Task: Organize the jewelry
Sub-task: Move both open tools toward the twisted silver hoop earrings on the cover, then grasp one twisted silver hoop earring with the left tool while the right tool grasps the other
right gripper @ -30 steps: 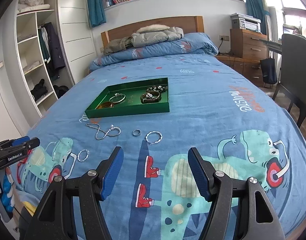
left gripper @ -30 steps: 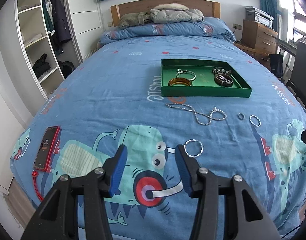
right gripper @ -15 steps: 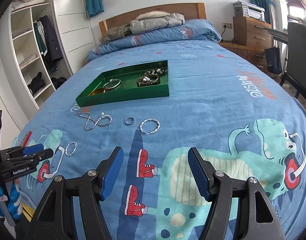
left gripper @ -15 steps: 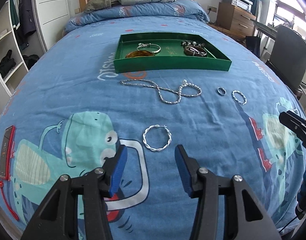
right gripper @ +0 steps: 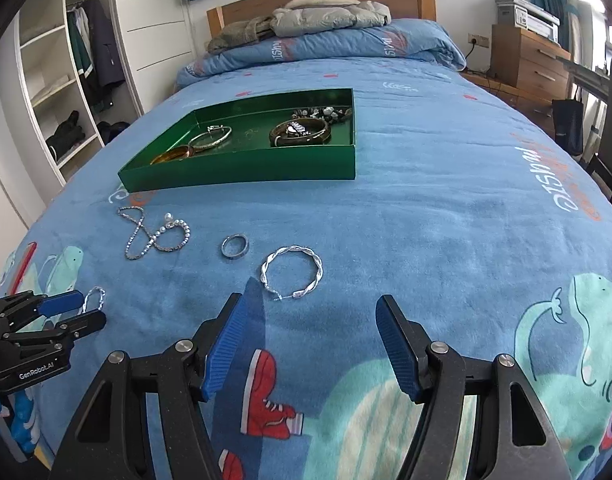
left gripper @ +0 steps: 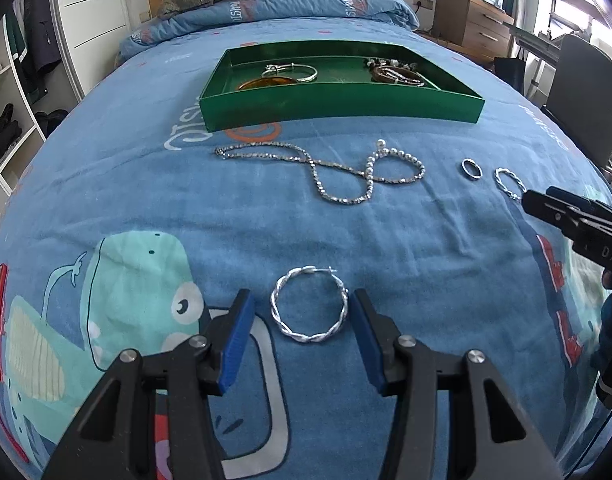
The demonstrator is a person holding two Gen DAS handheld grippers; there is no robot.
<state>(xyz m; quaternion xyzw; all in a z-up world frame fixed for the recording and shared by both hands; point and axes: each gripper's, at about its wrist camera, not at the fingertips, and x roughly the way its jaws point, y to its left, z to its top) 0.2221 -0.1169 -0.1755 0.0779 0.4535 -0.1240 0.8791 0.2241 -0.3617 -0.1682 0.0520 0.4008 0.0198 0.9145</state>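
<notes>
The left gripper (left gripper: 299,322), wide open and empty, straddles a twisted hoop (left gripper: 309,307), clasp at 12 o'clock; the right gripper (right gripper: 306,344) also gapes empty.

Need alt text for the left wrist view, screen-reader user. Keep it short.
The open left gripper brackets a twisted silver hoop lying flat on a blue cartoon bedspread, pads not touching it. Beyond lie a silver chain necklace, a small ring and a second twisted hoop, then a green tray holding bangles; the right gripper enters at right.
</notes>
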